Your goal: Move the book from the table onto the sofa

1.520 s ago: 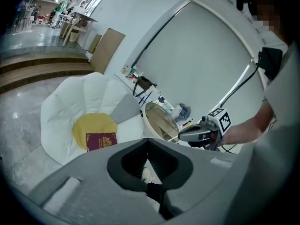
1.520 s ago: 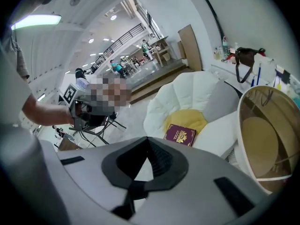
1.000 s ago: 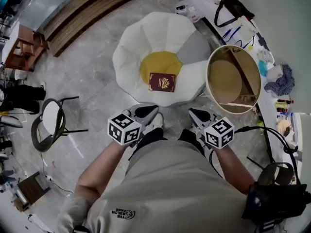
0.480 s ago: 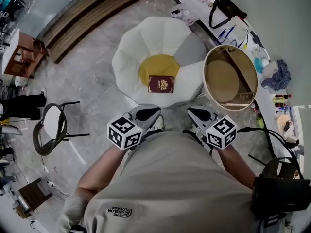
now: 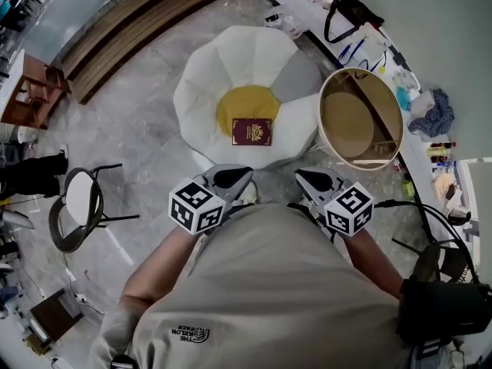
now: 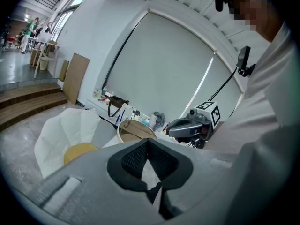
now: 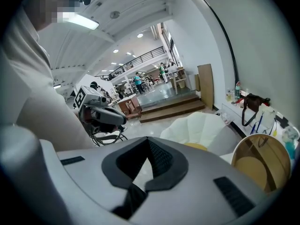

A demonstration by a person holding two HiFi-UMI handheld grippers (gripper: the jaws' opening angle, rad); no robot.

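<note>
The dark red book (image 5: 251, 131) lies flat on the yellow seat cushion (image 5: 246, 102) of the white petal-shaped sofa (image 5: 223, 68), with no gripper on it. My left gripper (image 5: 243, 174) and right gripper (image 5: 303, 176) hang side by side close to my body, short of the sofa's near edge. Both are shut with nothing between the pads. The round wooden table (image 5: 360, 118) stands right of the sofa, its top bare. In the left gripper view the shut left gripper (image 6: 147, 148) points toward the sofa (image 6: 65, 128) and table (image 6: 133, 129). The right gripper (image 7: 149, 148) faces the sofa (image 7: 199, 125).
A black-framed chair with a round white seat (image 5: 77, 200) stands on the floor at left. Wooden steps (image 5: 138, 14) run along the back. A cluttered shelf with a black bag (image 5: 350, 10) lines the wall at right. A wooden stool (image 5: 38, 79) sits far left.
Both grippers have risen and drawn back a little toward my body, still shut. The book has stayed on the yellow cushion.
</note>
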